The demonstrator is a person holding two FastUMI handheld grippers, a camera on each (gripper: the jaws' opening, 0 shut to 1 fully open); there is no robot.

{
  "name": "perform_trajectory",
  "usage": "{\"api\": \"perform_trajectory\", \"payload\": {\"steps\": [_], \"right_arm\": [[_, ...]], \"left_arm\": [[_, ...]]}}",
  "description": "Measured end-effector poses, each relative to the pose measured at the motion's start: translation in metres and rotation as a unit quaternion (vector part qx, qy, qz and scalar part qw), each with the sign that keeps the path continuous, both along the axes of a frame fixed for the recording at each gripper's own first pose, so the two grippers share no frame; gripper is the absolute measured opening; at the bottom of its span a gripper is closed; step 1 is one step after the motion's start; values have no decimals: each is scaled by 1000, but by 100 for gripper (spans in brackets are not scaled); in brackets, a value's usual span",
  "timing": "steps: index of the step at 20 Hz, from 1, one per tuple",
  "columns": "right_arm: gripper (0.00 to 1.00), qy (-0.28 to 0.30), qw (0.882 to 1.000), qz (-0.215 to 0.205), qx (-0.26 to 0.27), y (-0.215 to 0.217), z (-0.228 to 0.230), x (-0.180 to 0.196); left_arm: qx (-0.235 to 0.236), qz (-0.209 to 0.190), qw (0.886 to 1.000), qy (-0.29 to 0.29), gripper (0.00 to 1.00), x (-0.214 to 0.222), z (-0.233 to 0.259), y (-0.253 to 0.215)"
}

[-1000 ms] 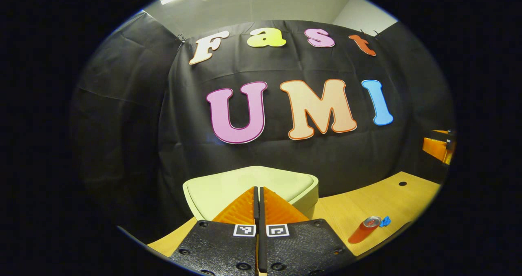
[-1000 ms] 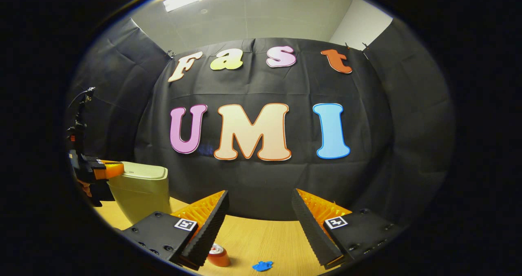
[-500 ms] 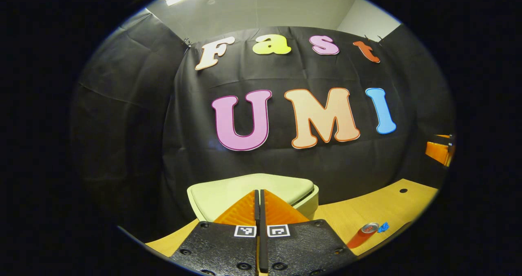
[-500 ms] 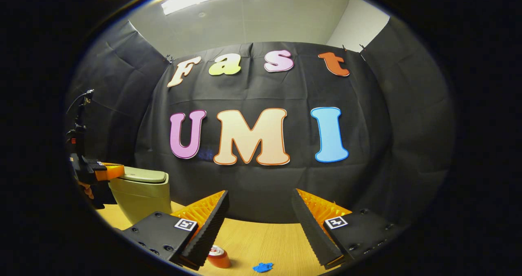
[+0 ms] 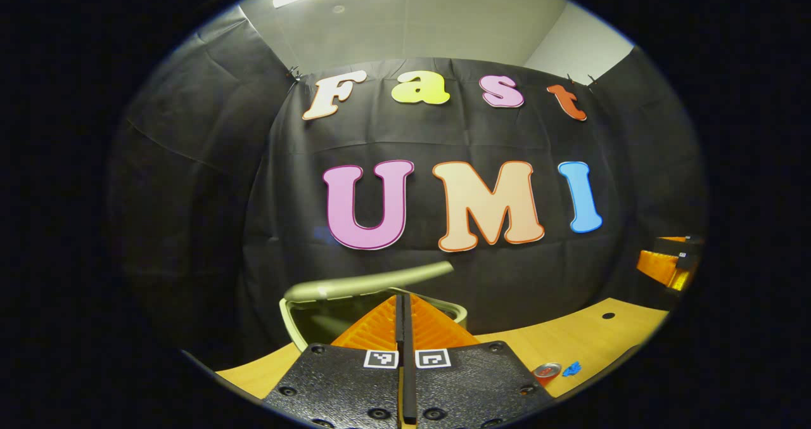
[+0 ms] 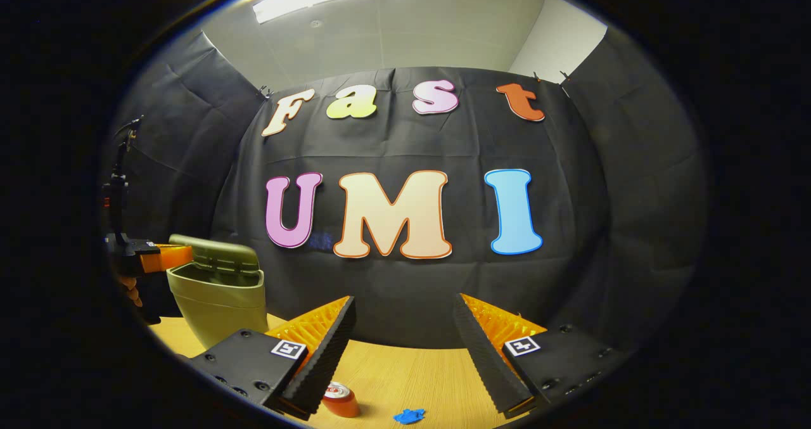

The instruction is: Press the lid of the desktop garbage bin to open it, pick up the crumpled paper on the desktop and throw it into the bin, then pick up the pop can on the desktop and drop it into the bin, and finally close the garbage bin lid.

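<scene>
Green bin (image 6: 218, 302) lid (image 5: 367, 281) up; left tongs (image 5: 403, 302) together, right tongs (image 6: 404, 327) apart. Drop right tongs straight onto blue paper (image 6: 408, 416), avoid can (image 6: 340, 400).

The left gripper (image 5: 403, 302) is pointing at the bin (image 5: 304, 318) with its fingers pressed together. The lid (image 5: 367, 281) is standing raised above the bin's rim. To the right, the can (image 5: 546, 372) and blue paper (image 5: 571, 369) are lying side by side on the desk (image 5: 589, 331).
</scene>
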State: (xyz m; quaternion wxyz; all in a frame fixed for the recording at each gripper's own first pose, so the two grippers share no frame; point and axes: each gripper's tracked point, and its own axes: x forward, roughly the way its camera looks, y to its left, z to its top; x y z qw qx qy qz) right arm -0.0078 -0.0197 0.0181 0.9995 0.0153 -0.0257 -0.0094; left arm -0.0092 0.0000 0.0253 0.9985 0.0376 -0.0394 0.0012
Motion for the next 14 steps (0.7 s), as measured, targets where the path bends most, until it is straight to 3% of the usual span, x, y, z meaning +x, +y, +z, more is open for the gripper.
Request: {"api": "perform_trajectory", "payload": {"steps": [6, 14], "right_arm": [[98, 12, 1000, -4, 5, -7, -10, 5], [97, 97, 995, -10, 20, -40, -58, 23]], "left_arm": [[-6, -43, 999, 11, 0, -1, -12, -34], [-3, -48, 998, 28, 0, 7, -25, -41]]}}
